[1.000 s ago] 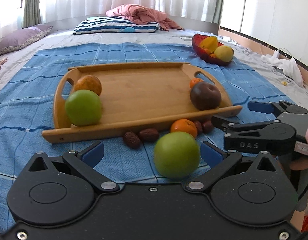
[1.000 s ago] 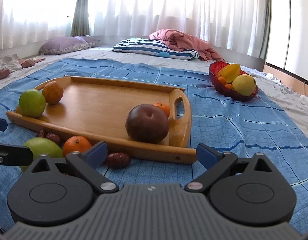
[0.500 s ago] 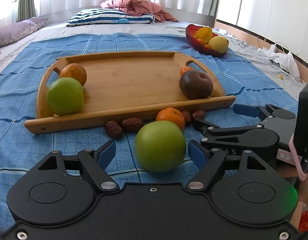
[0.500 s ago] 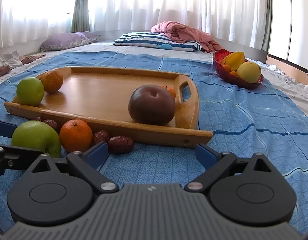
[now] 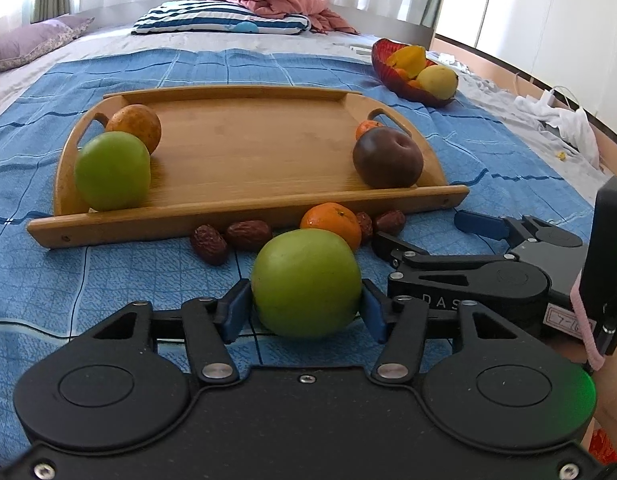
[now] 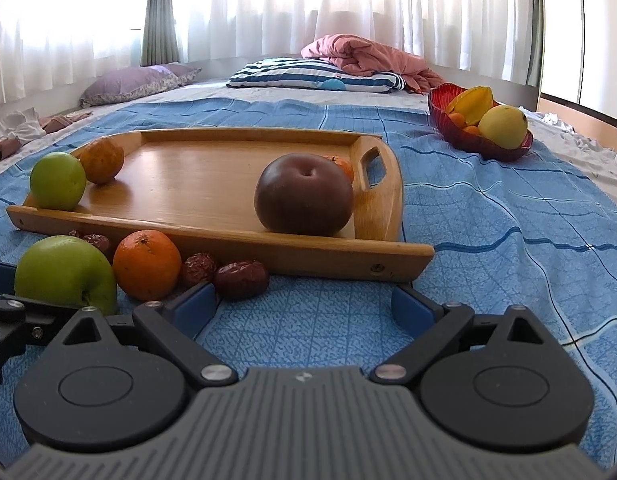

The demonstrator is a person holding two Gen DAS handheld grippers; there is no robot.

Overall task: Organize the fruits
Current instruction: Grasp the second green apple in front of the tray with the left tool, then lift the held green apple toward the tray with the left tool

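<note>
A green apple [image 5: 306, 280] lies on the blue cloth in front of the wooden tray [image 5: 248, 152]. My left gripper [image 5: 306, 304] is closing on it, and both blue pads touch its sides. Behind the apple lie a mandarin [image 5: 332, 220] and several dried dates [image 5: 248, 234]. On the tray are a second green apple [image 5: 112, 170], a brownish-orange fruit [image 5: 136, 124], a dark red apple [image 5: 388, 158] and a small orange [image 5: 366, 128]. My right gripper [image 6: 304, 310] stands open low over the cloth with nothing between its fingers. A date [image 6: 240, 278] lies just beyond its left fingertip.
A red bowl [image 6: 448, 120] with yellow and orange fruit stands at the back right on the bed. Pillows [image 6: 312, 76] and a pink blanket [image 6: 368, 56] lie at the far end. White clothes [image 5: 564, 124] lie off the right edge. Blue cloth [image 6: 488, 240] stretches right of the tray.
My left gripper's jaws have narrowed from wide open until the pads touch the green apple. The right gripper has sunk a little towards the cloth near the dates.
</note>
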